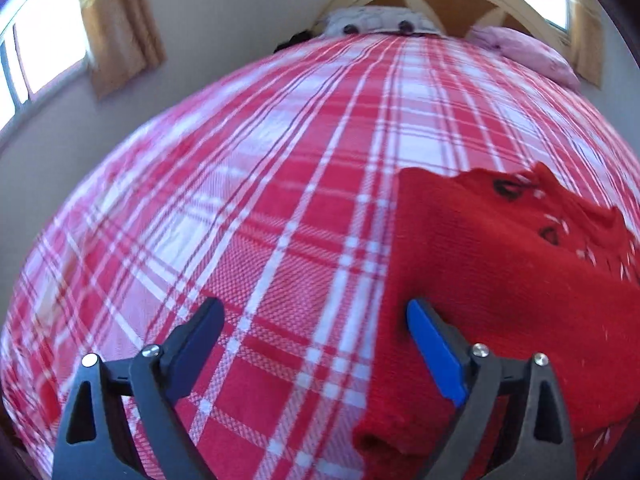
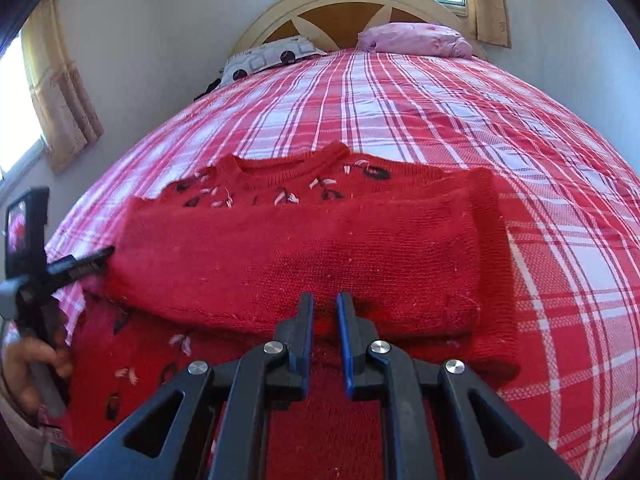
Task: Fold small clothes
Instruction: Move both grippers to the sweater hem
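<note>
A small red knitted sweater [image 2: 304, 248] with black and white embroidery at the neckline lies on the red-and-white plaid bedspread [image 2: 440, 120], its sleeves folded across the body. My right gripper [image 2: 325, 304] is over the sweater's lower middle, jaws nearly closed with a narrow gap; whether they pinch cloth I cannot tell. My left gripper [image 1: 314, 312] is wide open and empty at the sweater's left edge [image 1: 500, 280], right finger above the knit, left finger over the bedspread [image 1: 240, 200]. The left gripper also shows in the right wrist view [image 2: 92, 258] beside the sweater.
A patterned pillow [image 2: 268, 58] and a pink pillow [image 2: 416, 38] lie by the cream headboard [image 2: 340, 4]. Curtained windows [image 1: 44, 52] are on the left wall and behind the bed. The bed's left edge [image 1: 80, 184] drops off near the wall.
</note>
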Demonstrator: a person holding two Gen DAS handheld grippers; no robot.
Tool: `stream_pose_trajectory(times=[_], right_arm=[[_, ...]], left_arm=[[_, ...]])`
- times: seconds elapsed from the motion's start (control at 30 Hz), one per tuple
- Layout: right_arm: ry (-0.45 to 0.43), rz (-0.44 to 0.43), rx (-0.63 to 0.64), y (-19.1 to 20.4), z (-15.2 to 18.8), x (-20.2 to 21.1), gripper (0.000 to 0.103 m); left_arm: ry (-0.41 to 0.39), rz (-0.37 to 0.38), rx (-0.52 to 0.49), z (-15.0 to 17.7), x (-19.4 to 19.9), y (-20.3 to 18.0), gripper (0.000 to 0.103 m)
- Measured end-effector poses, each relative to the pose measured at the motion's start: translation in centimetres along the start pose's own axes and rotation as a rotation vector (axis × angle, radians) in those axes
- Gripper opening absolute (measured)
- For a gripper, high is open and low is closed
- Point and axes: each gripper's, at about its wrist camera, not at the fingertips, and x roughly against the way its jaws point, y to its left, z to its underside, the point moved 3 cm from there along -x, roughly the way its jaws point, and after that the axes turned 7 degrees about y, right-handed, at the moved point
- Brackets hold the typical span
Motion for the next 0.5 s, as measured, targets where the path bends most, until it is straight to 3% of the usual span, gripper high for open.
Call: stream_pose_trajectory(times=[0.1,0.27,0.5], right_arm=[[-0.004,-0.024,-0.025,-0.4,0.0,-0.6,0.012],[0.020,-0.075,-0.080,-1.2,-0.7,0.1,0.012],[-0.137,-0.114,-0.053,-1.5,2.0,10.2,0.015]], left_arm=[[0.003,-0.007,-0.004,0.1,-0.1,-0.2,0.101],[-0.038,0.003,-0.101,0.5,2.1,-0.9,0.100],[-0.177,0.178,-0.174,5.4,8.1,4.0,0.100]])
